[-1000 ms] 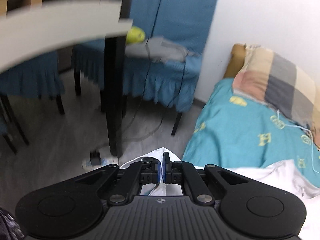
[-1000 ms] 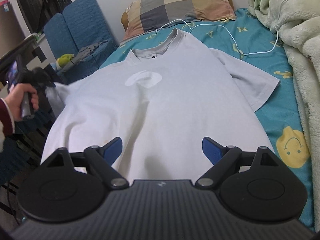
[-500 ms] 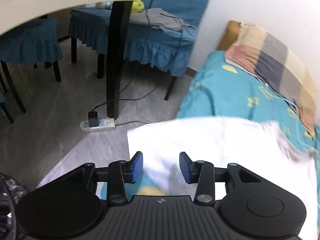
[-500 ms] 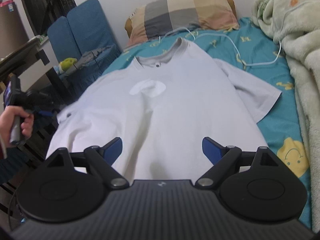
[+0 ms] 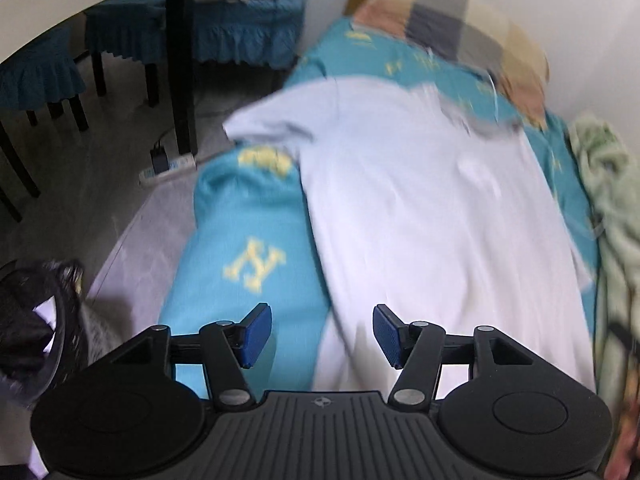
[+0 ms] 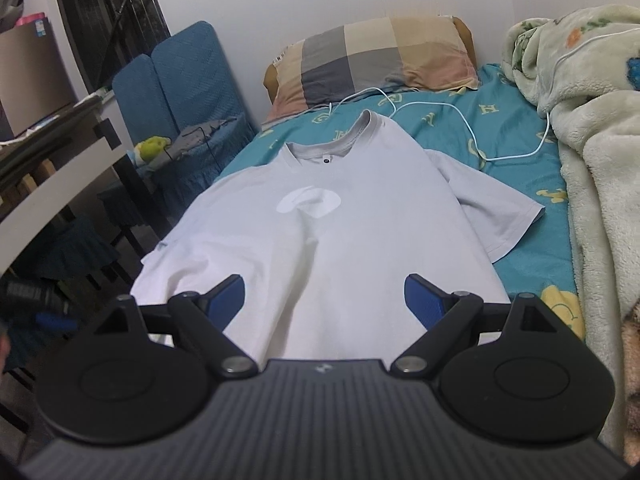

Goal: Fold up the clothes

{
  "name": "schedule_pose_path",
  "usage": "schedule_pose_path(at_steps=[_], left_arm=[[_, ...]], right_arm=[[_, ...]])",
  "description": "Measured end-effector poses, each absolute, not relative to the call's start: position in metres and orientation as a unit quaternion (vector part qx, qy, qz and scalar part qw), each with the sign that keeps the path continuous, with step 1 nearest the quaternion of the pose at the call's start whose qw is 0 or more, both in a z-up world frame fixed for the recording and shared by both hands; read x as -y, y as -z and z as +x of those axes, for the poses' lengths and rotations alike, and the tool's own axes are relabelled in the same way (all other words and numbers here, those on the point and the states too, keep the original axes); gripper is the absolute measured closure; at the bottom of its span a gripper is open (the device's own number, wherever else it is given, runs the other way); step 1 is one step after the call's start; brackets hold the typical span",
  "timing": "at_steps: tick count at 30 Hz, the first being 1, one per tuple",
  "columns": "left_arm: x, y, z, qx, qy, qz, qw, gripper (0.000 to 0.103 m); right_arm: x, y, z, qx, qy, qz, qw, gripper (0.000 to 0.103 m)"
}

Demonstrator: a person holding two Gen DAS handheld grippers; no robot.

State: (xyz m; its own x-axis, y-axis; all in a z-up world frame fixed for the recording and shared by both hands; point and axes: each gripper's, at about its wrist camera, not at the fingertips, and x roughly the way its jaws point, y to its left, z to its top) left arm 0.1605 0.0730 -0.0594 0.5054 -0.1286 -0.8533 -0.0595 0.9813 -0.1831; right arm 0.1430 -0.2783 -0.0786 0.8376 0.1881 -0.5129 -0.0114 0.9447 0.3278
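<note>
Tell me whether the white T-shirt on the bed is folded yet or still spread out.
Spread out. The white T-shirt lies flat, front up, on the teal bedsheet, collar toward the pillow, one sleeve out to the side, no fold visible.

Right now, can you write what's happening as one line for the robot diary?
stage: shirt spread flat | white T-shirt on bed | left gripper opening, empty | right gripper open, empty

left gripper (image 5: 322,336): jaws opening, nothing between | white T-shirt (image 5: 432,216): flat on bed (image 5: 240,240), 1 o'clock | pillow (image 5: 448,32): 1 o'clock

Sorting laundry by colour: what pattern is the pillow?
Checked pillow: grey, beige and pink squares; clearest from the right wrist.
</note>
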Motion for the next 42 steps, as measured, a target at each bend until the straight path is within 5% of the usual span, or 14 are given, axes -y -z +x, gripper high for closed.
schedule_pose_path(at_steps=[16,33,36,38,39,42], left_arm=[[-0.032,0.069,0.094,-0.554,0.028,-0.010,0.832,0.022],[-0.004,0.100,0.095,-0.586,0.072,0.024,0.807,0.034],[0.004,0.112,0.095,-0.599,0.075,0.040,0.796,0.049],[0.004,0.115,0.096,-0.604,0.076,0.036,0.792,0.072],[0.003,0.116,0.096,-0.606,0.075,0.031,0.791,0.092],[-0.014,0.103,0.098,-0.603,0.073,-0.014,0.794,0.098]], right_arm=[[0.285,0.070,0.125,-0.272,-0.042,0.158,0.948,0.015],[0.293,0.071,0.123,-0.276,-0.033,0.189,0.942,0.015],[0.294,0.072,0.123,-0.277,-0.035,0.193,0.941,0.015],[0.294,0.073,0.124,-0.279,-0.035,0.192,0.940,0.015],[0.294,0.074,0.124,-0.280,-0.035,0.193,0.940,0.015],[0.294,0.075,0.123,-0.283,-0.037,0.196,0.938,0.015]])
